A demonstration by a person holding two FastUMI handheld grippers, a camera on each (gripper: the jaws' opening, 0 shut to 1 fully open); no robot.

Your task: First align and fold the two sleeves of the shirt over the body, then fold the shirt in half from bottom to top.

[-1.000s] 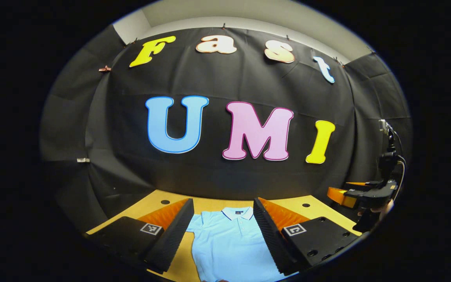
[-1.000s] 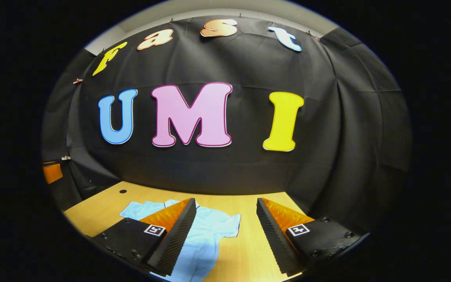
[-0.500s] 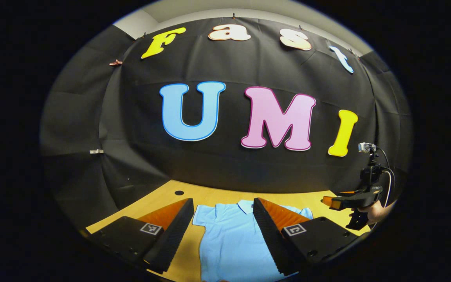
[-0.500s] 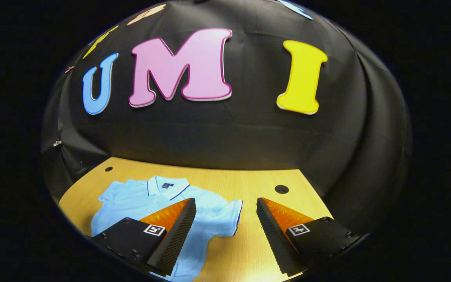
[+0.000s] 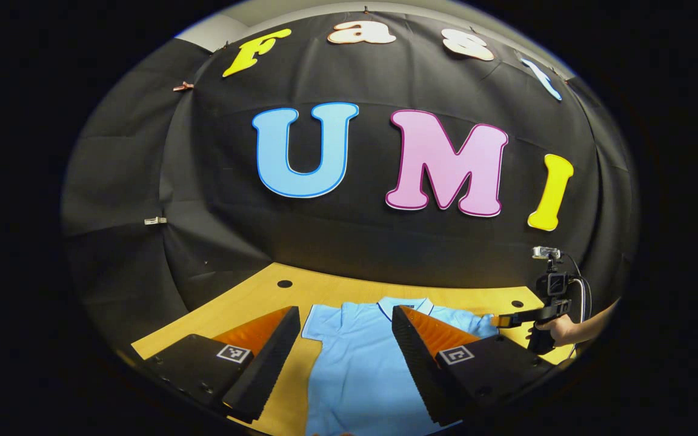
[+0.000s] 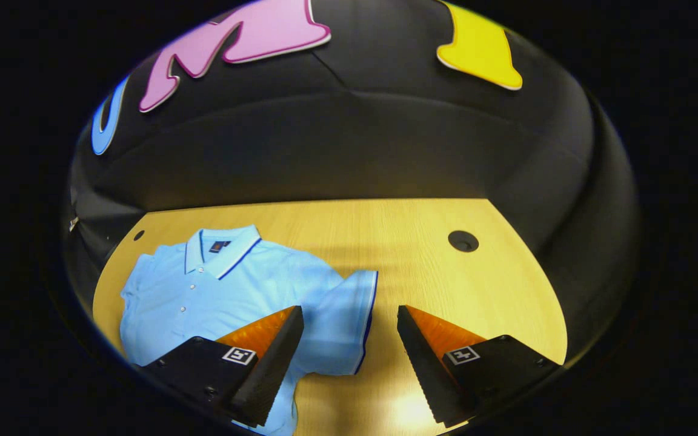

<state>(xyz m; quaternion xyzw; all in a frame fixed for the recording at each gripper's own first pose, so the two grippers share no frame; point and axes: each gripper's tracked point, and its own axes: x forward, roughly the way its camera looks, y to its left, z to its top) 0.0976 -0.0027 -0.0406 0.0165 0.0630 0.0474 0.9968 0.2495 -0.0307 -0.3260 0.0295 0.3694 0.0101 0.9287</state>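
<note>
A light blue polo shirt (image 5: pixel 355 369) lies flat on the wooden table (image 5: pixel 246 309), collar toward the wall. My left gripper (image 5: pixel 344 310) hovers open above the shirt's body, its left sleeve (image 5: pixel 315 324) showing between the fingers. In the right gripper view the shirt (image 6: pixel 222 284) lies at the left, buttons and collar (image 6: pixel 222 248) visible. The right sleeve (image 6: pixel 343 321) has a dark-trimmed hem. My right gripper (image 6: pixel 349 309) is open over that sleeve's hem, tilted down at the table. In the left gripper view the right gripper (image 5: pixel 506 320) sits by the far sleeve, held by a hand (image 5: pixel 561 332).
The wooden table (image 6: pixel 446 284) has bare room right of the shirt, with a round hole (image 6: pixel 463 241) near the back. Another hole (image 5: pixel 284 283) lies at the back left. The black cloth wall stands close behind the table's far edge.
The right gripper has tipped downward and come closer over the right sleeve. The left gripper has dipped slightly, with more of the table and the left sleeve now in sight.
</note>
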